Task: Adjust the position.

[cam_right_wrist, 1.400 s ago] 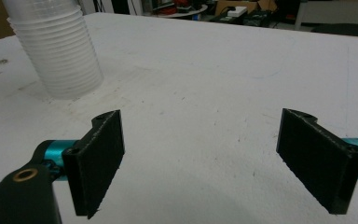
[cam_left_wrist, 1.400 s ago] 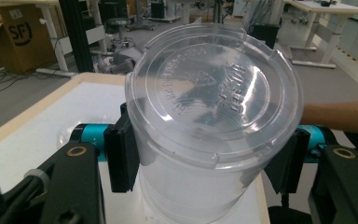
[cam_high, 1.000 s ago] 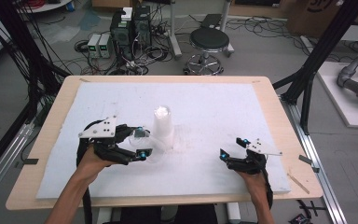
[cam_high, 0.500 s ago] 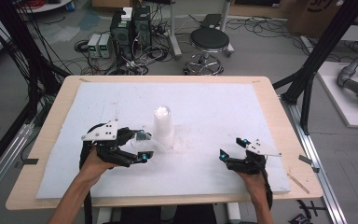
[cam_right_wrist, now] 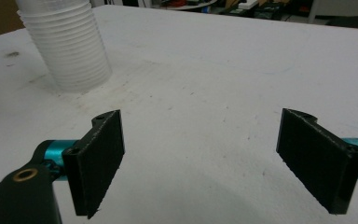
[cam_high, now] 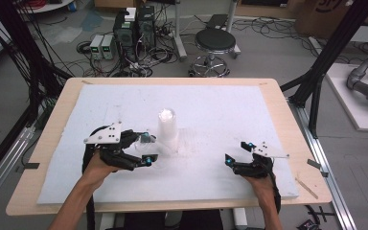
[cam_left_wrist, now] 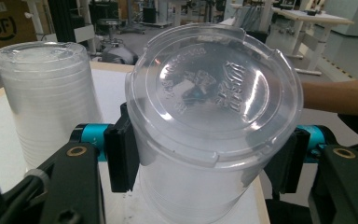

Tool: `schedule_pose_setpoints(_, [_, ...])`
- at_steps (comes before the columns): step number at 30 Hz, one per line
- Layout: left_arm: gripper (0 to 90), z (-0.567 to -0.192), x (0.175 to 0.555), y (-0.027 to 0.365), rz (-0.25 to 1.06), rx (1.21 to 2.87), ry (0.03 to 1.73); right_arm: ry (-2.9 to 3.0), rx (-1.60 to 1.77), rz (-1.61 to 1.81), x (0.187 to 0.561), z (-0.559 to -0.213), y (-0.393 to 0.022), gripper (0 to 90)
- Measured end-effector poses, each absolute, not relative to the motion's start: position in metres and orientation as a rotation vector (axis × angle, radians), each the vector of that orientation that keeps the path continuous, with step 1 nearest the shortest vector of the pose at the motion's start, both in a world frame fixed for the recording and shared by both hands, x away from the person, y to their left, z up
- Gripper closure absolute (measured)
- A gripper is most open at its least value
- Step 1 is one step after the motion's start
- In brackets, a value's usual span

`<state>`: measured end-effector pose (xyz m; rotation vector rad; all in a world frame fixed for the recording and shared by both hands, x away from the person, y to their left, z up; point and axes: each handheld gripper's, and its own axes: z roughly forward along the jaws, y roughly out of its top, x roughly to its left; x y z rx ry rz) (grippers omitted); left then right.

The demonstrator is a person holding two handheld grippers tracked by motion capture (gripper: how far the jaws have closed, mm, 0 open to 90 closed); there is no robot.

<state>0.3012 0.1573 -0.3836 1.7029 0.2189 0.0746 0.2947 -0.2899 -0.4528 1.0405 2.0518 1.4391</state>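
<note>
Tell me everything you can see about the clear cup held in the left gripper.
The clear cup looks like thin see-through plastic with faint rings round its wall and raised lettering moulded into its round base, too blurred to read. It is tipped so the base faces the camera. The left gripper clamps it from both sides, a black pad pressed on each flank. Nothing shows inside it. It sits just beside the upside-down stack of cups, apart from it, over the white table cover.
</note>
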Motion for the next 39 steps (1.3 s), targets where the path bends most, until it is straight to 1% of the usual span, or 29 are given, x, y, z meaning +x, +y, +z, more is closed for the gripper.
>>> schedule_pose_setpoints(7, [38.2,-0.386,0.302,0.157,0.076,1.699,0.221,2.091,0.946,1.493,0.296,-0.438,-0.281,15.1])
schedule_pose_setpoints(13, [38.2,-0.387,0.302,0.155,0.083,1.697,0.215,2.149,0.804,1.563,0.293,-0.419,-0.270,15.0])
schedule_pose_setpoints(23, [38.2,-0.386,0.301,0.150,0.072,1.647,0.211,2.312,0.480,1.705,0.294,-0.382,-0.229,15.0])
schedule_pose_setpoints(32, [38.4,-0.387,0.299,0.139,0.059,1.642,0.193,2.423,0.308,1.773,0.298,-0.377,-0.196,15.0])
schedule_pose_setpoints(39, [38.5,-0.388,0.299,0.128,0.044,1.632,0.170,2.435,0.192,1.859,0.299,-0.377,-0.179,15.0])
